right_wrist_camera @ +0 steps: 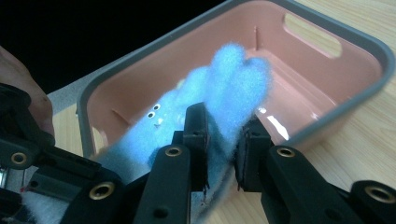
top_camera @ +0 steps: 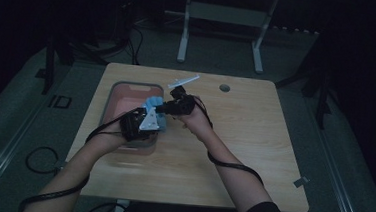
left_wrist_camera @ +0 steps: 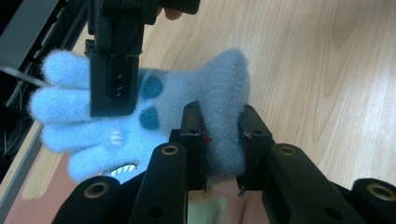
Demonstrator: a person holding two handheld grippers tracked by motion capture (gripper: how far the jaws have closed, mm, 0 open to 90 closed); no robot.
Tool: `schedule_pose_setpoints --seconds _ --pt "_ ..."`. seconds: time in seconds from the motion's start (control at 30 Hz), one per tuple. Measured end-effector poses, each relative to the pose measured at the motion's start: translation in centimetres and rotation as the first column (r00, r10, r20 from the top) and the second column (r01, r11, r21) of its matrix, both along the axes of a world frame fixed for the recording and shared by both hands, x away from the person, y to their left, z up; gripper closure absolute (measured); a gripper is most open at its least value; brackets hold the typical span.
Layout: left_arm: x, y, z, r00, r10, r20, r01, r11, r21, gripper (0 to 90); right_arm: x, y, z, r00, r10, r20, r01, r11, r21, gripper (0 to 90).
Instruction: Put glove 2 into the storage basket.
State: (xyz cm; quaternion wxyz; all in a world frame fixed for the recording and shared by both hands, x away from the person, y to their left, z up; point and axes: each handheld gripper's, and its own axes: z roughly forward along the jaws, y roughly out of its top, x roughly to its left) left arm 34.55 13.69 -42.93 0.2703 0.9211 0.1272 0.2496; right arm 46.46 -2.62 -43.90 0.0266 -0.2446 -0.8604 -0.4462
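Scene: I stand at a wooden table (top_camera: pixel 232 154) in a dim room, a two-jaw gripper in each hand, both forearms reaching in from the near edge.

Glove: a fuzzy light-blue glove (left_wrist_camera: pixel 187 100) with dark blue spots, small eyes and a toothy mouth stitched on. It hangs in the air between my two grippers, over the right rim of the tub and the table just beside it.

Left gripper (left_wrist_camera: pixel 223 140): my jaws are pinched tight on one end of the glove, apparently the cuff, with the fleece bulging up between the pads. In the high view this gripper (top_camera: pixel 142 123) sits over the near part of the tub, its grey plate facing up.

Right gripper (right_wrist_camera: pixel 223 144): my jaws are clamped on the finger end of the glove, with blue fluff squeezed between the pads and the fingertips poking out above. In the high view it (top_camera: pixel 168 106) points left, toward the other gripper.

Tub: a pink tub (right_wrist_camera: pixel 327 70) with a grey rim and cut-out handles, lying on the left half of the table. Its floor looks bare where I can see it.

Table: a round hole (top_camera: pixel 224 87) near the far edge. Beyond the table, white legs of a stand (top_camera: pixel 182 45) on the grey floor.
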Motion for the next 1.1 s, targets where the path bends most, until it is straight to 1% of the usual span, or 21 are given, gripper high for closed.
schedule_pose_setpoints --seconds 0.13,0.17,0.23,0.3,0.37,0.4,0.43,0.47,0.5,0.53,0.6,0.67,0.77,0.83,0.9,1.03,1.07,1.1 --pt "-0.1 1.2 -0.2 0.9998 0.018 -0.004 -0.019 0.9998 0.0 75.6 0.1 1.4 -0.2 0.9999 0.015 -0.003 -0.015 0.9999 0.002 77.3" --pt "-0.2 1.6 -0.3 0.9997 0.024 -0.008 -0.024 0.9997 -0.002 75.6 0.1 2.2 -0.3 0.9997 0.023 -0.004 -0.023 0.9997 0.002 77.3" --pt "-0.3 2.2 -0.5 0.9994 0.035 -0.009 -0.035 0.9994 0.001 75.6 0.1 2.5 -0.4 0.9996 0.028 -0.002 -0.028 0.9996 0.0 77.3" --pt "-0.5 2.8 -0.6 0.999 0.043 -0.013 -0.042 0.9991 0.008 75.6 0.1 3.2 -0.5 0.9993 0.035 -0.009 -0.035 0.9994 0.006 77.3" --pt "-0.6 3.5 -0.7 0.9984 0.053 -0.017 -0.053 0.9986 0.008 75.6 0.0 4.0 -0.6 0.999 0.044 -0.006 -0.044 0.999 0.002 77.3" --pt "-0.6 3.7 -0.8 0.9982 0.057 -0.019 -0.057 0.9984 0.007 75.6 0.0 4.4 -0.7 0.9987 0.049 -0.011 -0.049 0.9988 0.001 77.3" --pt "-0.6 3.7 -0.8 0.9982 0.057 -0.019 -0.057 0.9984 0.007 75.6 0.0 4.4 -0.7 0.9987 0.049 -0.011 -0.049 0.9988 0.001 77.3" --pt "-0.6 4.3 -1.1 0.9975 0.067 -0.021 -0.067 0.9977 0.007 75.6 0.0 4.7 -0.8 0.9987 0.05 -0.01 -0.05 0.9987 0.002 77.3" --pt "-0.6 4.5 -1.3 0.9973 0.071 -0.02 -0.071 0.9975 0.008 75.6 0.1 5.4 -1.1 0.9984 0.054 -0.013 -0.054 0.9985 0.001 77.3" --pt "-0.5 4.7 -1.5 0.9968 0.075 -0.027 -0.074 0.9972 0.006 75.6 0.1 5.7 -1.3 0.9985 0.053 -0.013 -0.053 0.9986 0.003 77.3" --pt "-0.5 4.9 -2.0 0.9968 0.08 -0.009 -0.08 0.9967 0.017 75.6 0.3 6.0 -1.8 0.9985 0.052 -0.017 -0.052 0.9987 0.0 77.3" --pt "-0.4 5.1 -2.7 0.9964 0.084 -0.013 -0.084 0.9963 0.019 75.5 0.5 6.4 -2.3 0.9983 0.048 -0.033 -0.048 0.9989 -0.002 77.3" --pt "0.0 5.3 -3.7 0.9952 0.09 -0.037 -0.09 0.9957 0.023 75.5 0.7 6.9 -3.2 0.9979 0.044 -0.047 -0.045 0.9988 -0.019 77.3" --pt "0.2 5.4 -4.2 0.9942 0.093 -0.053 -0.092 0.9955 0.025 75.5 0.8 7.2 -3.8 0.9977 0.048 -0.048 -0.05 0.9978 -0.044 77.2" --pt "0.4 5.6 -4.5 0.9927 0.097 -0.071 -0.096 0.9952 0.016 75.5 1.0 7.5 -4.3 0.9976 0.047 -0.051 -0.05 0.9966 -0.065 77.2" --pt "0.7 6.0 -5.1 0.9903 0.104 -0.092 -0.103 0.9946 0.014 75.4 1.1 7.9 -4.5 0.9971 0.052 -0.056 -0.057 0.9946 -0.086 77.1" --pt "0.8 6.1 -5.2 0.99 0.104 -0.095 -0.103 0.9946 0.014 75.3 1.0 8.1 -4.5 0.9973 0.055 -0.048 -0.06 0.9928 -0.104 77.0" --pt "0.8 6.1 -5.4 0.9894 0.106 -0.099 -0.105 0.9943 0.016 75.3 1.0 8.2 -4.5 0.9975 0.057 -0.043 -0.061 0.9919 -0.111 77.0"
